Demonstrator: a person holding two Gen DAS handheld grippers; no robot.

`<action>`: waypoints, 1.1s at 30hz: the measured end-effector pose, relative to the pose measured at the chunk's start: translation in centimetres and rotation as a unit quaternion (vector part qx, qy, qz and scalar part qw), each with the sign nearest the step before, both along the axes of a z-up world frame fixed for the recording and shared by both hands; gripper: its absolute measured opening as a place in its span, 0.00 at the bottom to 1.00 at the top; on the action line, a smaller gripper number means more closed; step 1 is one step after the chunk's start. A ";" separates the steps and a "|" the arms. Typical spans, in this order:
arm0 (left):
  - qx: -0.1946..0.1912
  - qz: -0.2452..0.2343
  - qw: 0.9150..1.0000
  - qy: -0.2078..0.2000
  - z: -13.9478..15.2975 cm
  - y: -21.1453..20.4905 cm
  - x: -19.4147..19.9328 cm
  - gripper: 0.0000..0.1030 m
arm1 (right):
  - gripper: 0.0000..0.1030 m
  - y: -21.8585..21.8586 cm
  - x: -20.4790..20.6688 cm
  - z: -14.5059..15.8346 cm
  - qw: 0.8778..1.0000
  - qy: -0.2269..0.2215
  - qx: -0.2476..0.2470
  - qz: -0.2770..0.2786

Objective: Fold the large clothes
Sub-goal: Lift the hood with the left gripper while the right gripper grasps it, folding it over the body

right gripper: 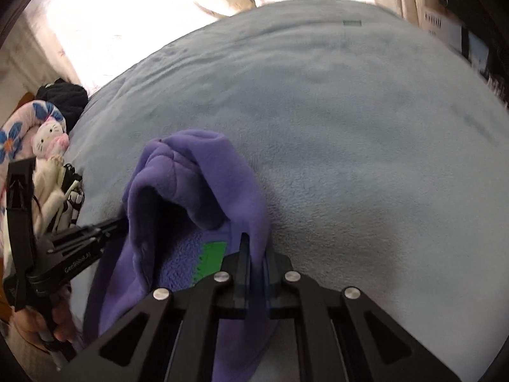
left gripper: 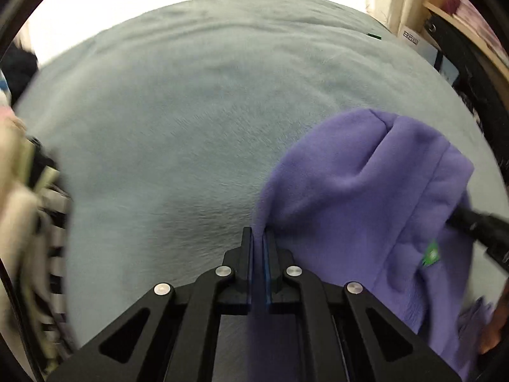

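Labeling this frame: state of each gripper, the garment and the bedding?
left gripper: shut on purple fleece
right gripper: shut on purple fleece
purple fleece: bunched, unfolded, held at two edges over the blanket
blue-grey blanket: spread on the bed, lightly wrinkled

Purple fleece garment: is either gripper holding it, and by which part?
Both. The left gripper and the right gripper are each shut on an edge fold of the purple fleece garment.

A bedroom: blue blanket (right gripper: 350, 127) on bed, plush toy (right gripper: 49, 135).
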State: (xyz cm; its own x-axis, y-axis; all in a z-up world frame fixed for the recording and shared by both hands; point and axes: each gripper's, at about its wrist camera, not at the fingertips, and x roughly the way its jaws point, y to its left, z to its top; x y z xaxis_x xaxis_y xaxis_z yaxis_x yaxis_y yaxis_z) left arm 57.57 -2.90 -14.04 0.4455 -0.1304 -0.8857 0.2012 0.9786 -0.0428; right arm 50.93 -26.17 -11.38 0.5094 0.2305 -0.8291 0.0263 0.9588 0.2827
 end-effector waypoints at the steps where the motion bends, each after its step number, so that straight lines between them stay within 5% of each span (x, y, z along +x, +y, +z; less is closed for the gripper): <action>1: 0.002 0.001 1.000 -0.010 1.0 0.5 -0.7 0.02 | 0.05 -0.3 -0.6 0.6 1.000 -0.007 0.002 -0.001; 7: -0.029 -0.004 0.998 -0.063 7.9 4.4 -6.9 0.02 | 0.05 -0.3 -7.4 7.4 0.995 -0.098 0.003 0.029; 13: -0.055 -0.046 0.992 -0.107 14.1 7.6 -19.3 0.03 | 0.06 3.9 -19.7 13.3 0.966 -0.207 -0.116 0.106; 17: -0.027 -0.080 0.993 -0.086 13.5 8.9 -27.6 0.04 | 0.16 5.8 -27.2 12.7 0.949 -0.184 -0.203 0.159; 21: -0.002 -0.087 0.995 -0.050 11.9 10.4 -34.7 0.04 | 0.31 5.8 -33.2 11.3 0.949 -0.126 -0.216 0.190; 27: -0.039 -0.071 0.997 -0.006 11.0 12.6 -41.1 0.04 | 0.38 5.9 -38.4 11.3 0.971 -0.076 -0.145 0.176; 33: -0.094 -0.066 0.993 0.034 10.6 11.9 -42.5 0.23 | 0.46 5.2 -40.5 10.1 0.993 -0.006 0.019 0.113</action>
State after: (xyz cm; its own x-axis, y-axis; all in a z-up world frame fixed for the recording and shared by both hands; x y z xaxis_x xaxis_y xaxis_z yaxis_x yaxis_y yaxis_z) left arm 15.05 9.01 -3.43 0.3543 -0.3492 -0.8675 0.3171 0.9175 -0.2399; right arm 10.41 -20.96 -1.27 0.4503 0.3708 -0.8123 -0.1916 0.9286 0.3177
